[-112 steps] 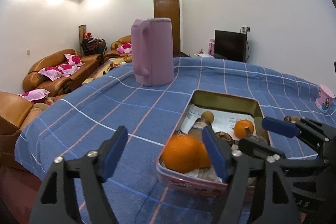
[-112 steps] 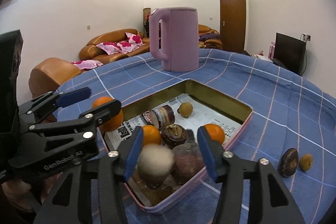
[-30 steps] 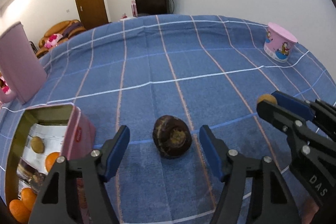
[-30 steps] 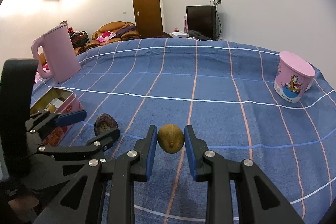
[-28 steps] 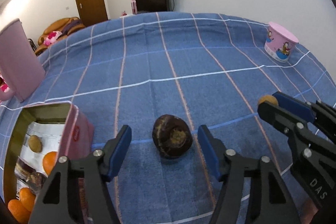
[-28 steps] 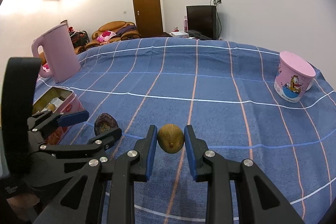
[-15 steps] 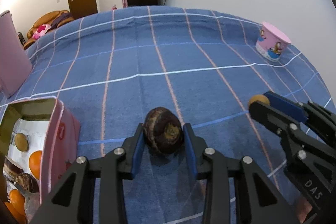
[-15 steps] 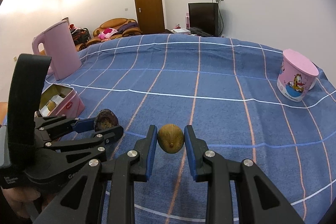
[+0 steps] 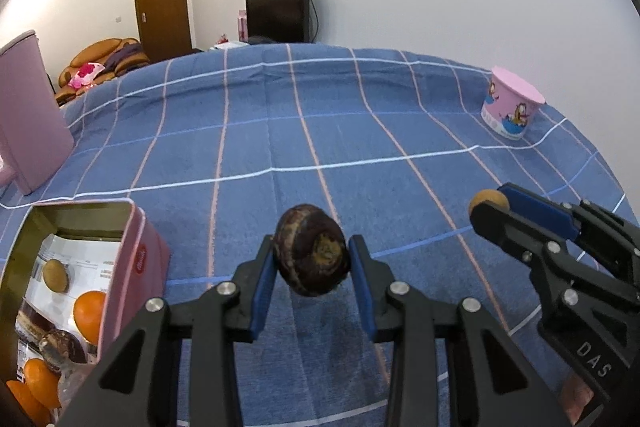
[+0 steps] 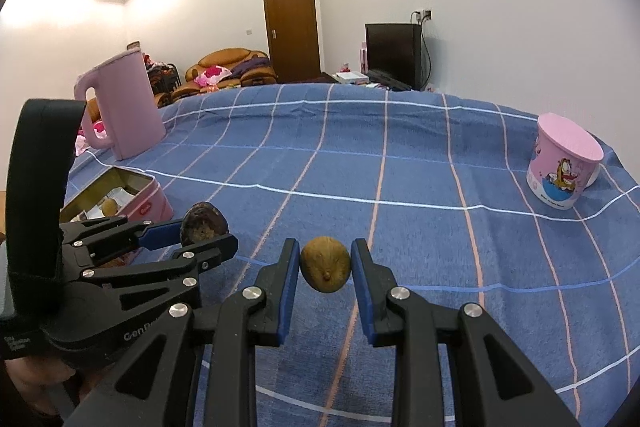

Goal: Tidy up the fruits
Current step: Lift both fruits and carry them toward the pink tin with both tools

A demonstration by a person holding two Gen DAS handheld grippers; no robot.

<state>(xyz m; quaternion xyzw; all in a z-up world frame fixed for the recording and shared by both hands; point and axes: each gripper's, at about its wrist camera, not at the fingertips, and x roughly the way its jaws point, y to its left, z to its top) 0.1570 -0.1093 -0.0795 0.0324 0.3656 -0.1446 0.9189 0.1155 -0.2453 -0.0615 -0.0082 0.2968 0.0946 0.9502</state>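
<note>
My left gripper [image 9: 312, 263] is shut on a dark brown wrinkled fruit [image 9: 312, 255] and holds it above the blue checked cloth. My right gripper [image 10: 325, 265] is shut on a small tan-brown fruit [image 10: 326, 264], also lifted off the cloth. The right gripper shows in the left wrist view [image 9: 490, 207] with the tan fruit [image 9: 482, 199] at its tip. The left gripper shows in the right wrist view [image 10: 200, 231] with the dark fruit [image 10: 204, 223]. The pink tin [image 9: 140, 259] at the left holds oranges [image 9: 90, 311] and other fruit.
A tall pink kettle [image 10: 124, 107] stands at the far left of the table. A pink cartoon cup [image 10: 564, 167] stands at the right, also in the left wrist view [image 9: 510, 107]. The blue checked cloth [image 9: 340, 131] covers the table.
My left gripper closed on the dark fruit and lifted it off the cloth. My right gripper kept hold of the tan fruit and rose slightly.
</note>
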